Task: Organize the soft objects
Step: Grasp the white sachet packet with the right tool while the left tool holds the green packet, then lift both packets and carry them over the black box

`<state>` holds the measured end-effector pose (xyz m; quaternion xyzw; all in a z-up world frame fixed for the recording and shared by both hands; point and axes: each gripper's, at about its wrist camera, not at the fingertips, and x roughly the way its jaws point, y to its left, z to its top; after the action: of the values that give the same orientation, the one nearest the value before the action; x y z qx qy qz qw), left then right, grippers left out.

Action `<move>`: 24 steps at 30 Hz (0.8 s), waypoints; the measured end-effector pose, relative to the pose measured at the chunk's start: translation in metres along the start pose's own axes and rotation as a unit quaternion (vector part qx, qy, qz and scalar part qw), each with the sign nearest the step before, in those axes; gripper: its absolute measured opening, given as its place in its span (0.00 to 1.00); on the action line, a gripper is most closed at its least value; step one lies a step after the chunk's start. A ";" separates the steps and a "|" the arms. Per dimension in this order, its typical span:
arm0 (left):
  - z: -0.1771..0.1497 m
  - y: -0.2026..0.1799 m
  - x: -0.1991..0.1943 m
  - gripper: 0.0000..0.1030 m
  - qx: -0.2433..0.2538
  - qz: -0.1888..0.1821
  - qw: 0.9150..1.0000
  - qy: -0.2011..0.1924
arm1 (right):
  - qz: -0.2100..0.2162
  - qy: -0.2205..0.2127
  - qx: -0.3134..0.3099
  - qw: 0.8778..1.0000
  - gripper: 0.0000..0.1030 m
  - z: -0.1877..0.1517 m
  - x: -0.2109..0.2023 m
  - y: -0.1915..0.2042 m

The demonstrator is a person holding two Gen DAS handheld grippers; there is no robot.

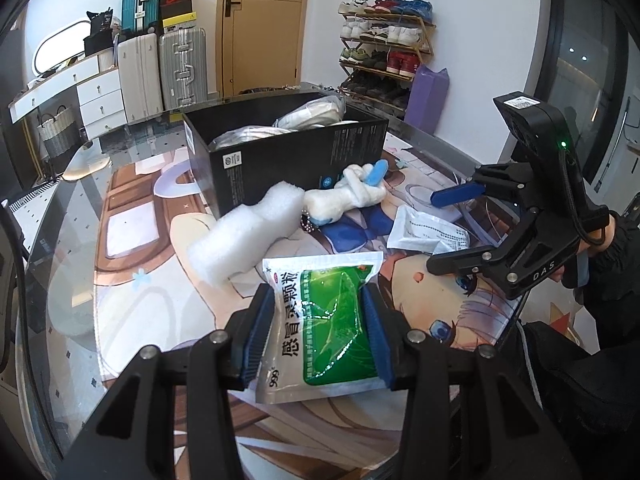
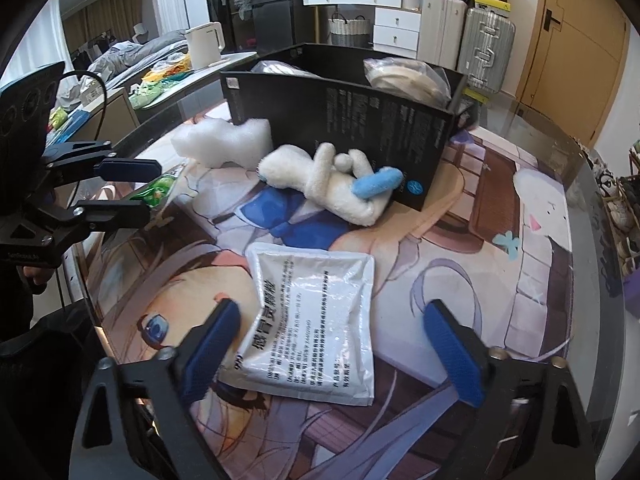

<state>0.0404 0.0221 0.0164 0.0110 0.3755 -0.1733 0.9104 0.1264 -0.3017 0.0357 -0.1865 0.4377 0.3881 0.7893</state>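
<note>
My left gripper point(image 1: 318, 300) is shut on a green and white medicine pouch point(image 1: 332, 332), its blue pads pressing both long sides; the same pouch point(image 2: 158, 190) shows edge-on in the right wrist view. My right gripper point(image 2: 332, 316) stands open, tilted down over a white pouch point(image 2: 316, 320) that lies flat on the printed mat. The left pad is near the pouch's edge and the right pad is well clear. A white plush toy with a blue part point(image 2: 340, 188) lies against the black box point(image 2: 360, 120). A white foam piece point(image 2: 224, 144) rests beside the box.
The open black box point(image 1: 296, 160) holds plastic-wrapped soft items point(image 1: 312, 114). The glass table's edge point(image 2: 588, 168) curves round the mat. A white kettle point(image 2: 204, 44) stands on a far counter. Suitcases point(image 1: 182, 68) and a shoe rack point(image 1: 384, 52) line the wall.
</note>
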 end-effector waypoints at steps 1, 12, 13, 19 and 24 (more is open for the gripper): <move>0.000 0.000 0.000 0.43 0.000 0.001 1.000 -0.001 | 0.000 -0.002 0.000 1.000 0.80 0.000 -0.001 0.000; 0.001 0.000 -0.004 0.43 -0.001 0.006 1.000 -0.010 | -0.011 -0.024 0.019 0.999 0.47 0.005 -0.004 -0.005; 0.001 0.000 -0.005 0.43 -0.002 0.006 1.000 -0.011 | -0.012 -0.026 0.020 0.999 0.46 0.005 -0.004 -0.005; 0.002 0.001 -0.007 0.43 -0.003 0.009 1.000 -0.015 | -0.007 -0.030 0.012 0.999 0.45 0.007 -0.006 -0.005; 0.003 0.003 -0.009 0.43 -0.005 0.013 1.000 -0.022 | -0.007 -0.039 0.005 0.999 0.45 0.009 -0.012 0.000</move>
<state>0.0374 0.0270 0.0249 0.0078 0.3560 -0.1601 0.9206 0.1275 -0.3017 0.0501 -0.1704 0.4073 0.3872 0.8094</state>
